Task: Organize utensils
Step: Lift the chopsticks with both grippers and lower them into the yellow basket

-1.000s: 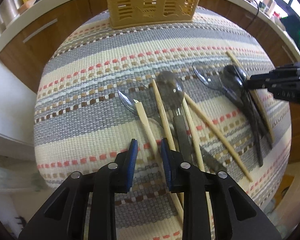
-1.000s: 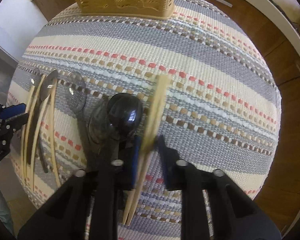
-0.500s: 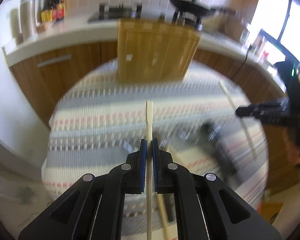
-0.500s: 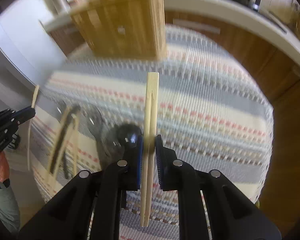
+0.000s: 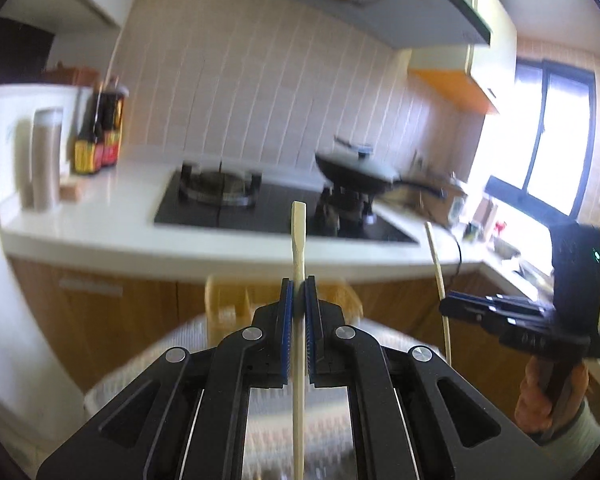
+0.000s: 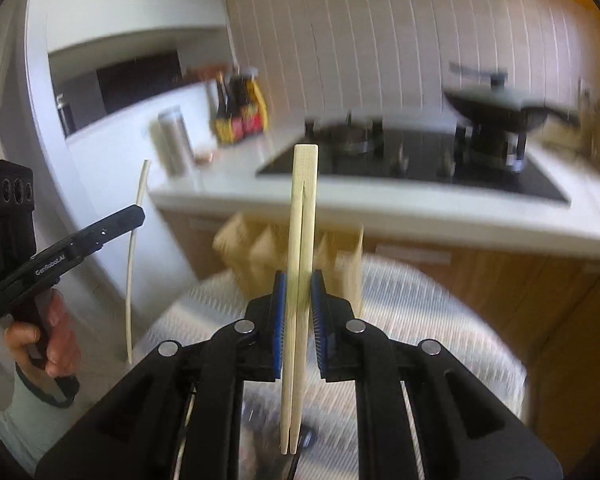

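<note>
- Both grippers now lifted off striped woven mat (image 6: 420,300), vs down at it 1 s ago.
- Left gripper (image 5: 299,296) clamps single pale wooden chopstick (image 5: 298,240), upright.
- Right gripper (image 6: 299,292) clamps joined pale wooden chopstick pair (image 6: 303,208).
- Next, probably: drop into yellow slotted plastic basket (image 6: 260,252), just ahead.

Daylight floods in through the window (image 5: 556,136) on my right, blowing out to white glare around its frame. The white counter (image 5: 100,216) is brightly lit. Both views smear with motion blur: stove (image 6: 412,156), bottles (image 5: 98,128) and woven cloth (image 6: 420,304) are soft, while my left tool (image 5: 299,292) and right tool (image 6: 299,286) stay sharp. Fisheye bending curves the edges, dark at the corners.
</note>
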### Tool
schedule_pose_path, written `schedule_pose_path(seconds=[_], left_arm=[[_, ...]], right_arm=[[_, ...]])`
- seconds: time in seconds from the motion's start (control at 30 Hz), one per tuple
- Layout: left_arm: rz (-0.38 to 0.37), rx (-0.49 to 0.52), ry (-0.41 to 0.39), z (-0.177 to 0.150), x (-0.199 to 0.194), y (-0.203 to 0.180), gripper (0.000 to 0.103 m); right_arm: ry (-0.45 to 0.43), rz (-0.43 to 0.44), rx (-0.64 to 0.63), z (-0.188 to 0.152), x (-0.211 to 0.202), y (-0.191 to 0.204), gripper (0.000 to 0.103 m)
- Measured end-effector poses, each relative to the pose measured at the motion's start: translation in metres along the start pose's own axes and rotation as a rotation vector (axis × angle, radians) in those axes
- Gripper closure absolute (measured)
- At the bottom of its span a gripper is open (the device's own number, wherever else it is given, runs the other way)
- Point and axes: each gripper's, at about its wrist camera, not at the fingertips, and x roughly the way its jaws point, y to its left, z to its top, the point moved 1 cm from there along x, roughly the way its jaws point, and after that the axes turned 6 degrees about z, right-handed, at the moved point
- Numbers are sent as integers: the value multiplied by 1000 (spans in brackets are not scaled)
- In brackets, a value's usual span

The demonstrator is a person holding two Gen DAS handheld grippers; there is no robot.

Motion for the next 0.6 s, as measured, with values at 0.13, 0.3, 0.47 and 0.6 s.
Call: schedule_pose_path(seconds=[0.13, 0.3, 0.47, 0.6], left_arm=[[4, -7, -88, 27, 26, 2, 99], [13, 10, -200, 46, 59, 13, 99], [64, 14, -278, 50, 92, 22, 99], [101, -1, -311, 45, 110, 30, 99]], right_arm=[[-101, -19, -23, 32, 16, -6, 92], [-218, -48, -53, 61, 43, -15, 92], [-285, -89, -83, 72, 78, -21, 92], [-298, -124, -103, 61, 108, -28, 92]])
